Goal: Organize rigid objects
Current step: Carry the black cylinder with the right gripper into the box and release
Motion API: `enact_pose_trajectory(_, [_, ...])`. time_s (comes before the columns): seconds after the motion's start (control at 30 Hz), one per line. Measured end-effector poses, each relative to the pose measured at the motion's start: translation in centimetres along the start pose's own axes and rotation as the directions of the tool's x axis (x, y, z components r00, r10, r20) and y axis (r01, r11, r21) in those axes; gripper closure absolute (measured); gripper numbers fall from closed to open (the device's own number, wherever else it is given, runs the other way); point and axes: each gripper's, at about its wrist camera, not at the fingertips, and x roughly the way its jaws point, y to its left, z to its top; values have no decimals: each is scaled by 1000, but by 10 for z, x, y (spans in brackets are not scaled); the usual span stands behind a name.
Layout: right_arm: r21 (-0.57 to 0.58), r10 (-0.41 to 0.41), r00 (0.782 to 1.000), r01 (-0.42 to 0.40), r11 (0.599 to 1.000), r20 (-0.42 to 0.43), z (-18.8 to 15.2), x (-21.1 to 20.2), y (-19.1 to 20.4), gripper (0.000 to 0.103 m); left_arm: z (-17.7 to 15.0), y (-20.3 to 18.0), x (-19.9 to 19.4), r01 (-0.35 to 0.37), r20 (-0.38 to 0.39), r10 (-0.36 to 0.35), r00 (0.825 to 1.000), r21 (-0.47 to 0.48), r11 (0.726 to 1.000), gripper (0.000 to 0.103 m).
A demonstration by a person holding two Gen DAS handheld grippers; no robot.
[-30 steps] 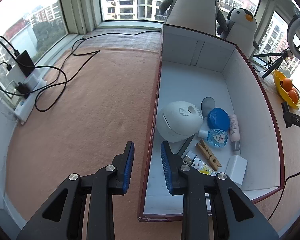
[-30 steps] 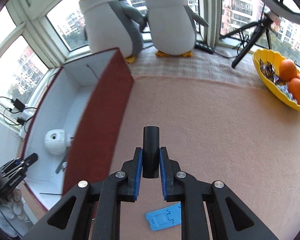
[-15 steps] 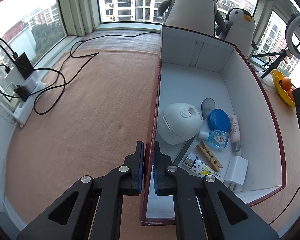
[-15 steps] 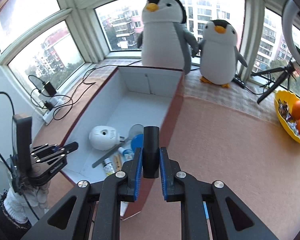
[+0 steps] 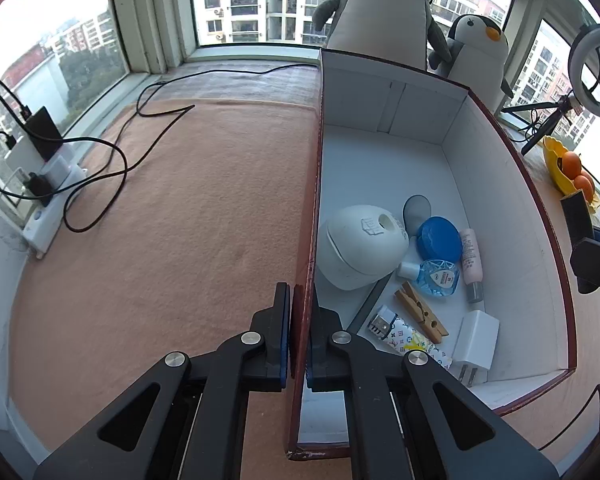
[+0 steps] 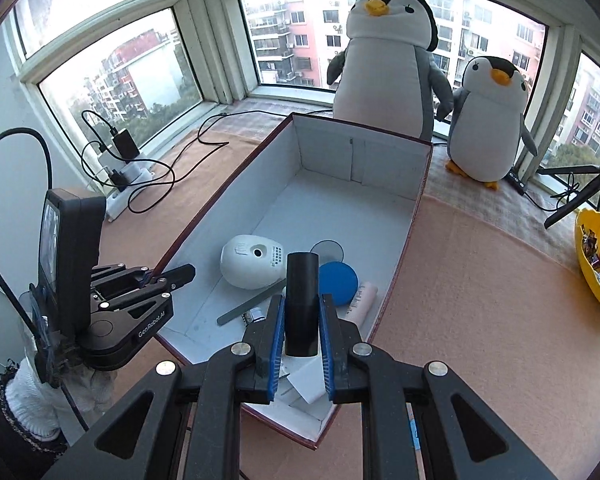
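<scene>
The left tool [image 5: 298, 328] had closed since a second earlier, when its jaws stood apart on either side of the box's near wall; now its blue pads were clamped on that wall, low in the centre of the left wrist view. The box [image 5: 512, 200], dark red outside and white within, filled the right half of that frame and held a white rounded device [image 5: 360, 246], a blue round lid [image 5: 440, 238], a small blue bottle [image 5: 434, 278], a pink tube [image 5: 470, 256], a wooden clothespin [image 5: 420, 312] and a white charger [image 5: 476, 338]. The right tool [image 6: 300, 336] remained clamped on an upright black cylinder [image 6: 302, 300]. A second before, that cylinder hung over the bare tan tabletop [image 6: 480, 300] right of the box; now it hung over the box's near end, at lower centre of the right wrist view, above the items inside. The two plush penguins [image 6: 384, 64] stood behind the box in the upper frame.
</scene>
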Motion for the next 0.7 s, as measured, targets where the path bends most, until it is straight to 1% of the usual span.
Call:
enact_pose_trajectory(0.27, [-13, -9, 1000, 9, 1000, -16, -2, 9, 9, 88, 0, 0, 2, 3, -2, -3, 1000, 3, 1000, 98])
enact_pose_trajectory(0.7, [-22, -12, 1000, 11, 1000, -24, -1, 12, 11, 88, -1, 0, 2, 3, -2, -3, 1000, 2, 1000, 99])
